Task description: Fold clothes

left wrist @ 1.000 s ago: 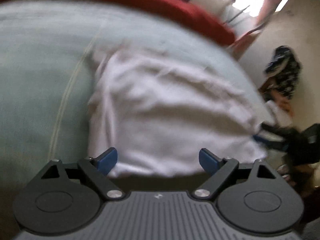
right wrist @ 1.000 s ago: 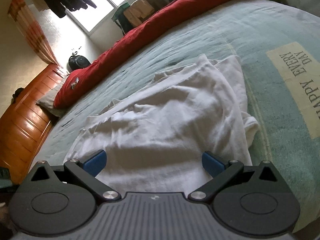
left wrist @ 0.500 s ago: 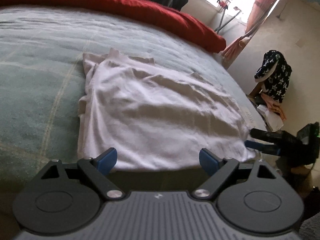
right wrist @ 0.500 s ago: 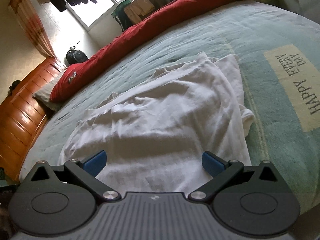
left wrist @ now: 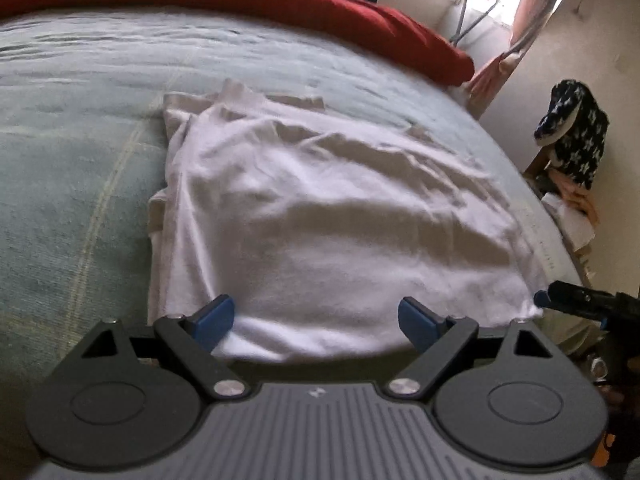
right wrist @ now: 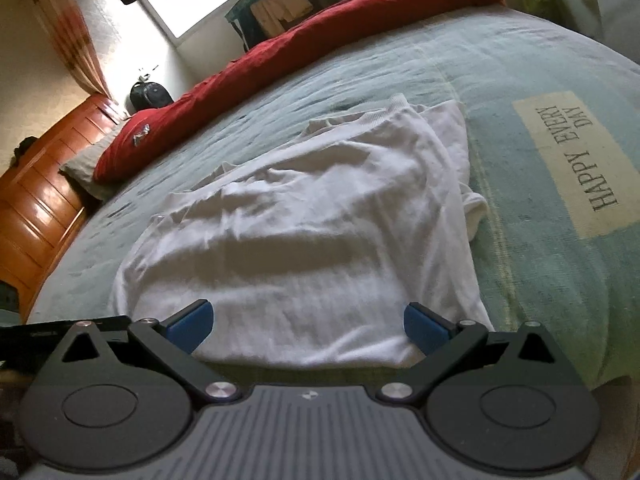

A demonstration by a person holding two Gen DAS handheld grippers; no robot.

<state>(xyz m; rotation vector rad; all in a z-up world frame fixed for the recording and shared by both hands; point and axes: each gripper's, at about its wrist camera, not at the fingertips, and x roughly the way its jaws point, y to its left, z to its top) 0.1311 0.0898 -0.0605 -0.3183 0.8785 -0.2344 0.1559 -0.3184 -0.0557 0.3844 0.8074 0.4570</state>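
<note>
A white T-shirt (left wrist: 328, 216) lies spread and wrinkled on a pale green bed cover (left wrist: 68, 184), with one side folded over. It also shows in the right wrist view (right wrist: 304, 240). My left gripper (left wrist: 316, 318) is open and empty, its blue pads over the shirt's near hem. My right gripper (right wrist: 308, 322) is open and empty at the near hem too. The right gripper's tip (left wrist: 568, 300) shows at the shirt's right corner in the left wrist view.
A red duvet (left wrist: 280, 4) runs along the bed's far side; it shows in the right wrist view (right wrist: 320, 36) too. A "HAPPY EVERY DAY" patch (right wrist: 576, 160) is on the cover. A wooden headboard (right wrist: 44, 184) and a chair with dark clothes (left wrist: 572, 132) stand beside the bed.
Both grippers have stayed open at the shirt's near hem. The left view has steadied and moved a little closer to the shirt. The shirt lies as before.
</note>
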